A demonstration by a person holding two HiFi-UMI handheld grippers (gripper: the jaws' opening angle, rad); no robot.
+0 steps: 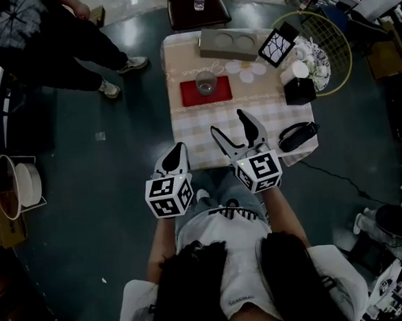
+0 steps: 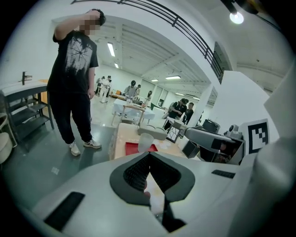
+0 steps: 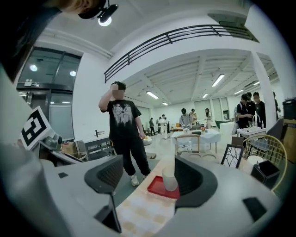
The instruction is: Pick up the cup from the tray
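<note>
Right gripper [image 1: 227,122] gapes wide, empty; well ahead of it the translucent cup [image 1: 206,82] stands upright on the red tray [image 1: 189,95]. Left gripper [image 1: 179,148] (also empty) has jaws together.

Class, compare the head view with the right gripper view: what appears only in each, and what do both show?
Only the head view shows the wearer's white shirt and a black headset-like object near the table's corner. Only the right gripper view shows the ceiling lights and a distant group of people. Both show the red tray with the cup standing on it, the checked tablecloth, and the right gripper, open and empty, short of the cup.
</note>
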